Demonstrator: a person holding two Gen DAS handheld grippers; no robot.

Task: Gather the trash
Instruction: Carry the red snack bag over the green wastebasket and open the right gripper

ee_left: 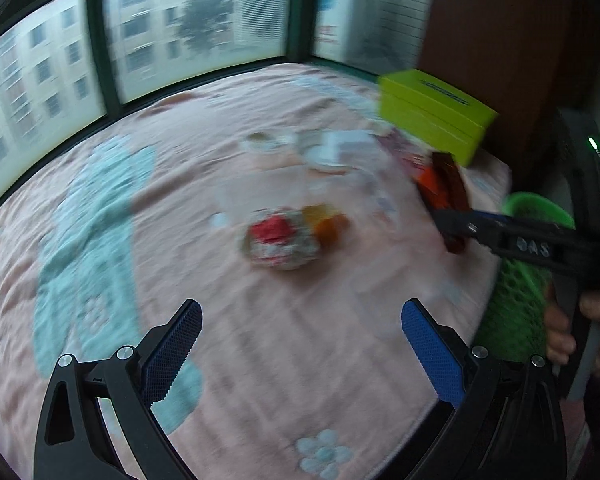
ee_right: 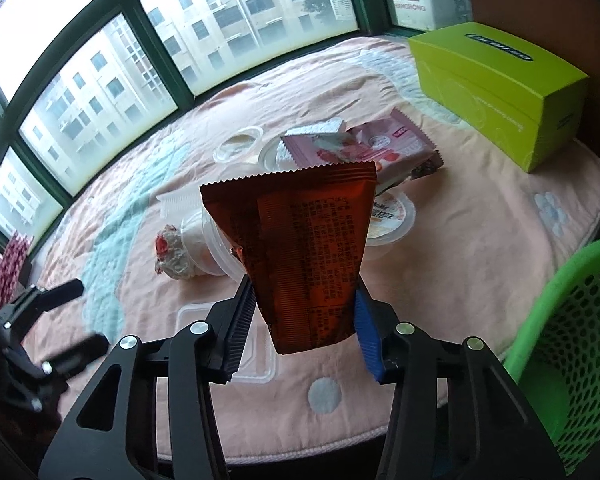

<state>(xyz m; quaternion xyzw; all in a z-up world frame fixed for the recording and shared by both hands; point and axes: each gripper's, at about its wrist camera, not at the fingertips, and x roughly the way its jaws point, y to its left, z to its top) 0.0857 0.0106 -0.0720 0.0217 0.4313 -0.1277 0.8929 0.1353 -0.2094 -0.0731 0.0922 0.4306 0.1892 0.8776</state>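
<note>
Right claw (ee_right: pixel 304 320) grips orange wrapper (ee_right: pixel 296 248) upright between pads; left claw (ee_left: pixel 300 344) open.

Pink blanket (ee_right: pixel 480 240) bears wrappers (ee_right: pixel 364 146), cups (ee_right: pixel 392 216), green box (ee_right: pixel 500 92).

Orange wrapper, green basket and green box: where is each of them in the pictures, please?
orange wrapper (ee_right: pixel 300 248), right wrist view, on its printed middle panel.
green basket (ee_right: pixel 572 320), right wrist view, on its perforated wall.
green box (ee_right: pixel 496 92), right wrist view, on its long side face.

On the table (ee_right: pixel 480 248), a box (ee_right: pixel 500 92) is set at the far right, wrappers (ee_right: pixel 360 148) and cups (ee_right: pixel 392 216) before it, a basket (ee_right: pixel 572 340) beside the near-right edge.
</note>
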